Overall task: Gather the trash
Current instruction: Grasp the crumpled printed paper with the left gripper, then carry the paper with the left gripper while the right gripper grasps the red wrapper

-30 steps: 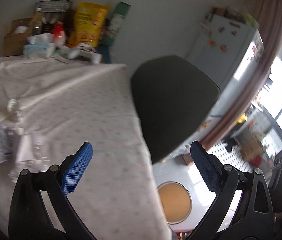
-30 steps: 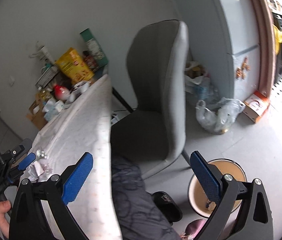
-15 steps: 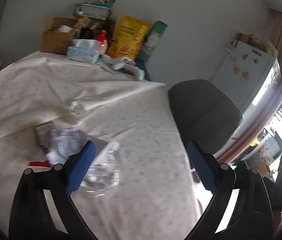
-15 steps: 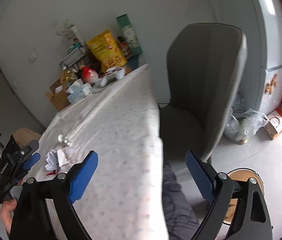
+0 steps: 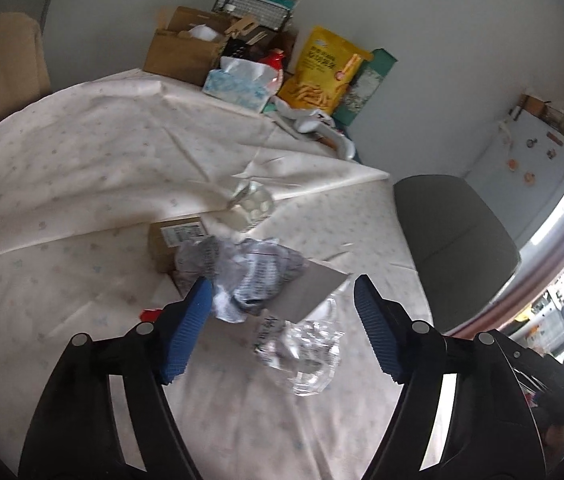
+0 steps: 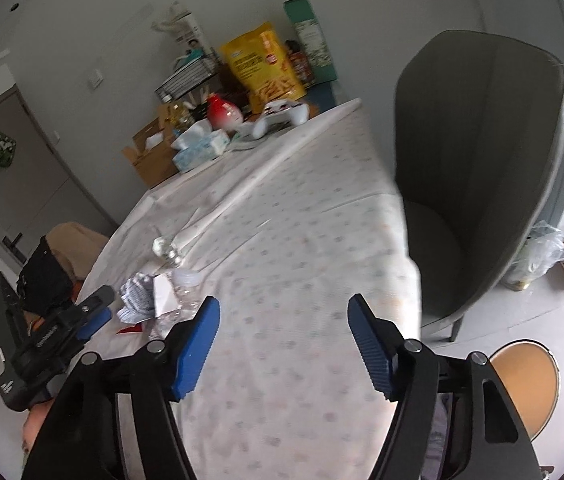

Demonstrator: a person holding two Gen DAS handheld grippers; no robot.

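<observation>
Left gripper (image 5: pixel 282 320): blue-padded fingers (image 5: pixel 186 332) spread wide, holding nothing, low over the trash pile on the table (image 5: pixel 82 168). Nearest, between the fingers: crumpled clear plastic wrapper (image 5: pixel 305 352). Just behind it, a crumpled printed paper wad (image 5: pixel 250 272) touching the left pad, with a white card (image 5: pixel 313 288) leaning against it. A red scrap (image 5: pixel 150 314) shows beside the left finger. Behind the wad, a small cardboard box (image 5: pixel 174 240) with a label. Farther on, a small clear plastic piece (image 5: pixel 256 202) lying on a fold of the tablecloth.

Right gripper (image 6: pixel 283 340): fingers spread, empty, above bare tablecloth near the table's edge, well apart from the pile. A round bin (image 6: pixel 529 384) stands on the floor lower right.

Far end of table: tissue box (image 5: pixel 238 88), yellow snack bag (image 5: pixel 325 72), game controller (image 6: pixel 282 116). Grey chair (image 6: pixel 481 152) beside the table.
</observation>
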